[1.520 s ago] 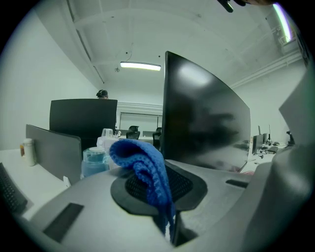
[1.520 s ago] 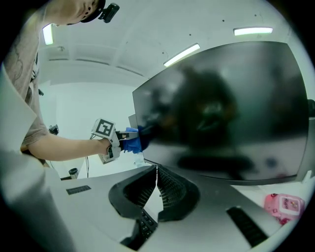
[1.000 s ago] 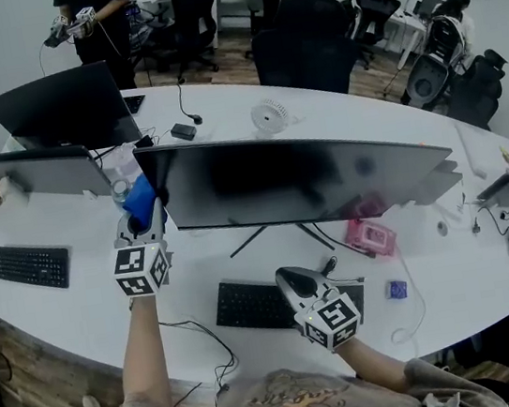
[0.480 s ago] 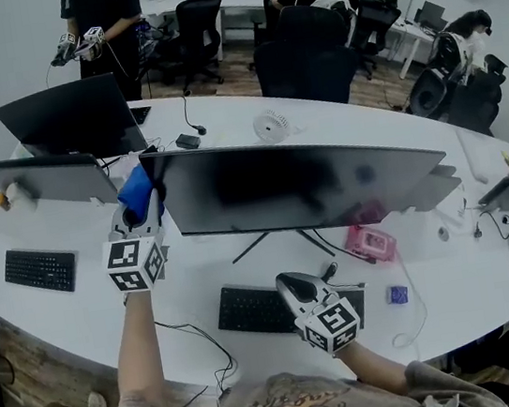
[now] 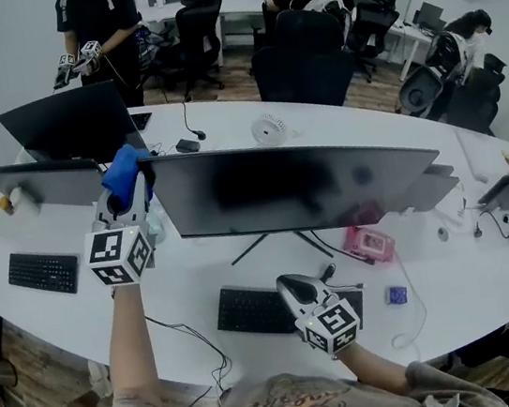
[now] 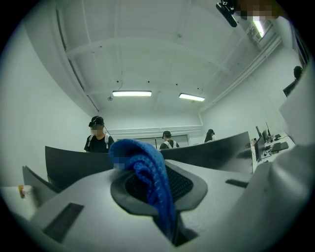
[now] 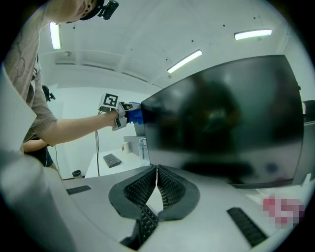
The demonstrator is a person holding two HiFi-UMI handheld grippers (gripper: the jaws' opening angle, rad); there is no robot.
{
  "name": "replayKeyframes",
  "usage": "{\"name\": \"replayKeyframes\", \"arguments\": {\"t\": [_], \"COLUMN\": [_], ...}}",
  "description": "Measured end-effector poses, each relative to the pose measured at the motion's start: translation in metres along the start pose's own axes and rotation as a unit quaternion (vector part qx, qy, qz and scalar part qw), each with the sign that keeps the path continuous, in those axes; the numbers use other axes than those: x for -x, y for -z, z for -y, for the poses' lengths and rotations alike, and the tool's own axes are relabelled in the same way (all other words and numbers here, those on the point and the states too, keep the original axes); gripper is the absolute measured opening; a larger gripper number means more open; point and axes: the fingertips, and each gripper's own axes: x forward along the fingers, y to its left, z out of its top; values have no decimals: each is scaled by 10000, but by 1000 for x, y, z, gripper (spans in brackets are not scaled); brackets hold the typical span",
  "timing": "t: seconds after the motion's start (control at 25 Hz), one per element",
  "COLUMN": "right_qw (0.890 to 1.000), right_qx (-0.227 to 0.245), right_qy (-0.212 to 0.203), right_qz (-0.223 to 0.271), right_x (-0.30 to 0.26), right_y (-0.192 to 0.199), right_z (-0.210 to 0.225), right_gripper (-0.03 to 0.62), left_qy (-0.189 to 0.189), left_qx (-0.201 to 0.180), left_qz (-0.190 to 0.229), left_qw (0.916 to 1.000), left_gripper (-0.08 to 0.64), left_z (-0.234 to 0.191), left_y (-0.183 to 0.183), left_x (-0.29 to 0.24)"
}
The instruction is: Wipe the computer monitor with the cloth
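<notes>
Up and to the left is where our left claw [image 5: 129, 199] has gone over the last second. It was level with the middle of the left edge of the monitor [image 5: 299, 182], and now it rides beside the top-left corner. Our right claw [image 5: 295, 286] has kept its place in that time.

Starting at the left, the left claw is clenched on the cloth [image 5: 125, 172], a blue knitted wad that bulges out above the tips. In the left gripper view a fold of it runs down between the jaws. The cloth sits just beside the monitor at its upper left corner, and we cannot tell whether it touches the edge or hangs a little clear of it.

The monitor is wide and dark, standing on the white tabletop [image 5: 188, 266] with its long axis running left to right across our view. All of the screen lies to the right of the cloth. We judge the coming move to be a sweep rightward along the top band, once the cloth is pressed onto the glass. The left hand is plainly the nearer one for this.

Further right and lower, our right claw hovers over the keyboard [image 5: 252, 310], in front of the screen's lower edge. Its jaws are clenched tip to tip on nothing, and its view looks up at the screen from below.
</notes>
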Motion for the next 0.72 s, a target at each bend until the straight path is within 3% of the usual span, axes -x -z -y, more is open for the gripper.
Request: {"name": "replayKeyframes", "arguments": {"t": [0.44,0.6,0.72], "right_qw": [9999,9999,9999], "right_qx": [-75,-85,-89], "right_qy": [65,78,70], "right_qz": [14,19,45], "right_x": [13,13,13], "right_y": [2,2,1], "right_z": [8,12,14], "right_gripper": [23,23,23], "left_qy": [-47,-101,-41], "left_qx": [-178,-59,-208], "left_qz": [-53,249,266], "left_qw": [9998,9996,9994], "left_gripper": [48,48,48], "left_z": [-4,-7,-2], "left_y": [-17,-30,-38], "left_x": [-3,1,-3]}}
